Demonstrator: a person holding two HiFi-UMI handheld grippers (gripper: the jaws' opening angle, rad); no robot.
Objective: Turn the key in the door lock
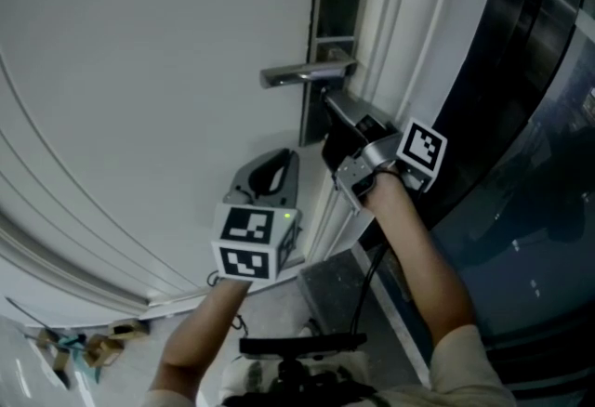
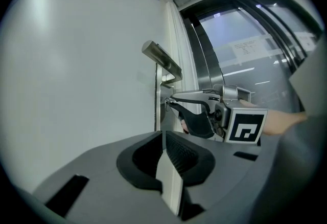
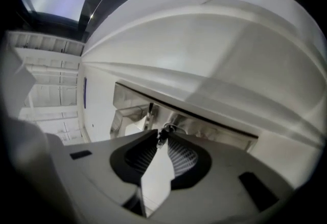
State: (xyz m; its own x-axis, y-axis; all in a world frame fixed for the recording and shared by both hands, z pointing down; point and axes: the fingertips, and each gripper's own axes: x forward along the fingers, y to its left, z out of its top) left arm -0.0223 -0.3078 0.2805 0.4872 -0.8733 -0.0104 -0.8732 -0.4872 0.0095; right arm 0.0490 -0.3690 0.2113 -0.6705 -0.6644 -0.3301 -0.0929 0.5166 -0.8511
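A metal lock plate (image 1: 311, 117) with a lever handle (image 1: 302, 73) is set in the white door (image 1: 139, 71). My right gripper (image 1: 331, 120) is pressed up to the plate just below the handle. In the right gripper view a small dark key (image 3: 162, 135) with a wire ring sits between the tips of the right gripper (image 3: 162, 139), which is shut on it. The left gripper view shows that gripper (image 2: 169, 102) from the side, at the keyhole under the handle (image 2: 162, 59). My left gripper (image 1: 271, 171) hangs back from the door, shut and holding nothing (image 2: 163, 136).
A white moulded door frame (image 1: 390, 15) runs beside the lock edge, with dark glass and metal panels (image 1: 530, 80) beyond it on the right. Scraps of debris (image 1: 84, 345) lie on the floor at the lower left. A black device (image 1: 297, 363) is at the bottom edge.
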